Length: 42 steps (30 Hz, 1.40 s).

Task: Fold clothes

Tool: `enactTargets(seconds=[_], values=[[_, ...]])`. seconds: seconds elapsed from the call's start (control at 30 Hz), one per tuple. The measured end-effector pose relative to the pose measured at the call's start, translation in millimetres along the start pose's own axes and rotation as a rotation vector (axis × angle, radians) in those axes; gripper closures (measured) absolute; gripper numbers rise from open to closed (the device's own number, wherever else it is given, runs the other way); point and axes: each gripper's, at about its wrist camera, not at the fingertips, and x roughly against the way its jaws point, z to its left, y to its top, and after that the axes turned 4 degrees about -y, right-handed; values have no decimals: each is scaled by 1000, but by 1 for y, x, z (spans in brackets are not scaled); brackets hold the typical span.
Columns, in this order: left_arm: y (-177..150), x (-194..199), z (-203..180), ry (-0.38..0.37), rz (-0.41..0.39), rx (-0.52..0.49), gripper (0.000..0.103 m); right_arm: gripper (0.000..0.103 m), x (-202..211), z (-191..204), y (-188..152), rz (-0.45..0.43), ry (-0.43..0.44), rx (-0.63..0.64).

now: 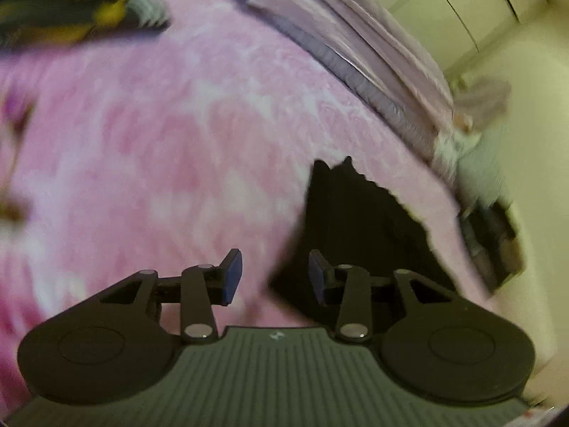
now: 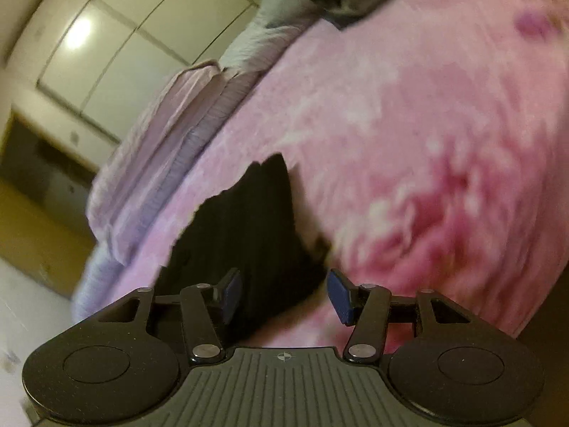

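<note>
Left gripper jaws part-open, nothing between the pads, over pink blanket; black garment lies flat on it, just right of the fingers. Right gripper jaws wider, empty, black garment under its left finger. Frames motion-blurred.

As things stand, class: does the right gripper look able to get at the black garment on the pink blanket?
Probably yes. The right gripper is open with nothing between its pads, and the black garment lies flat on the pink blanket directly ahead, nothing covering it.
</note>
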Motion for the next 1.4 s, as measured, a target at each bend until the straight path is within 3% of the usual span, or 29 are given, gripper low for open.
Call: enactTargets(seconds=[0.07, 0.27, 0.33, 0.4, 0.43, 0.47, 0.5, 0.6, 0.7, 0.8, 0.83, 0.9, 0.93, 0.97, 1.07, 1.13, 1.3, 1.4], values=[[-13, 1, 3, -43, 8, 61, 57, 52, -3, -6, -5, 12, 8, -98], [-29, -23, 4, -78, 7, 173, 57, 52, -22, -14, -2, 19, 6, -266], [-28, -29, 6, -92, -14, 216, 58, 52, -26, -17, -3, 20, 9, -290], [-25, -37, 8, -92, -20, 256, 66, 56, -31, -19, -1, 10, 14, -329], [-24, -41, 7, -81, -23, 253, 86, 72, -33, -19, 0, 2, 22, -343], [-22, -43, 5, -62, -27, 227, 97, 97, -34, -20, 2, -2, 19, -347], [-21, -43, 3, -49, -30, 202, 98, 98, -33, -19, 4, -11, 17, -336], [-13, -32, -1, -34, -63, 119, 98, 100, -15, 1, 16, -96, 31, -158], [-10, -27, -1, 9, -73, 30, 98, 100, -7, 15, 23, -81, -10, 1], [-20, -37, 4, 79, -21, -40, 96, 100, -31, -5, 16, 23, -120, -55], [-24, -35, 3, 77, -28, -53, 95, 99, -35, -10, 12, 31, -120, -71], [-25, -30, -2, 93, -34, -94, 89, 91, -32, -7, 11, 6, -120, -59], [-25, -27, -4, 107, -40, -114, 88, 77, -29, -2, 13, 4, -139, -38], [-23, -22, -8, 134, -56, -136, 89, 70, -24, 6, 16, -9, -188, -2], [-17, -8, -24, 216, -132, -246, 89, 67, -4, 32, 17, -119, -314, 156], [-14, -6, -40, 204, -155, -310, 89, 67, 0, 55, 13, -179, -319, 299], [-39, -49, -98, 179, -86, -609, 89, 67, -41, 110, -27, -157, -264, 682], [-51, -78, -102, 207, -17, -674, 85, 67, -67, 105, -42, -111, -325, 770]])
